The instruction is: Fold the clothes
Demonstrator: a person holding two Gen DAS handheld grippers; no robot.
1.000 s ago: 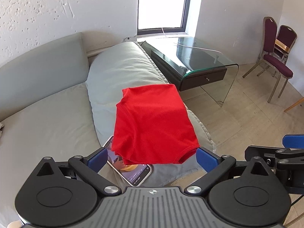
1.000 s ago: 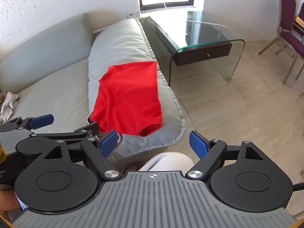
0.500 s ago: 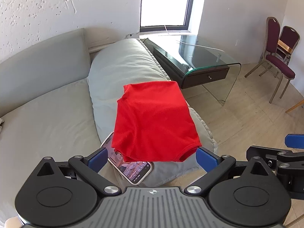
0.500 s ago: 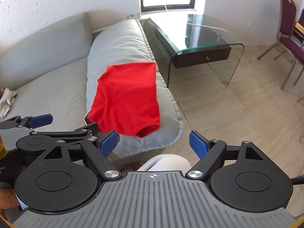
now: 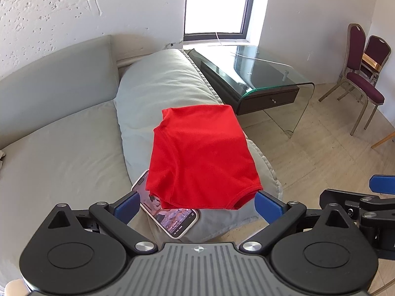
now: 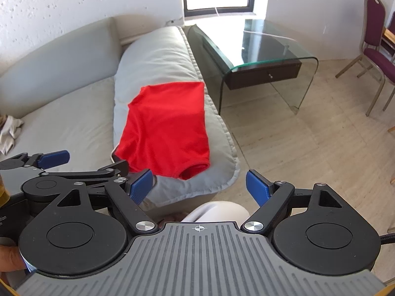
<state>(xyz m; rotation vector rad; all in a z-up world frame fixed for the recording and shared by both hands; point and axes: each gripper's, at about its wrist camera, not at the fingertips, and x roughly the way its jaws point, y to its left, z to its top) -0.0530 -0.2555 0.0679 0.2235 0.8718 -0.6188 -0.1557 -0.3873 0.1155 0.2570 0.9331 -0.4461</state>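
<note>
2 grippers hover with blue fingers spread wide, gripping nothing: the left gripper (image 5: pixel 197 203) and the right gripper (image 6: pixel 200 185). Just beyond the left fingers, a folded red shirt (image 5: pixel 201 156) lies on the grey cushion (image 5: pixel 158 86), partly covering a phone (image 5: pixel 172 219).

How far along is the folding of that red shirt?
The red shirt already lies as a compact folded rectangle on the grey cushion, partly covering a phone. Nothing is in hand: the left tool and right tool are both open and short of it. A crumpled pale cloth may be left.
</note>
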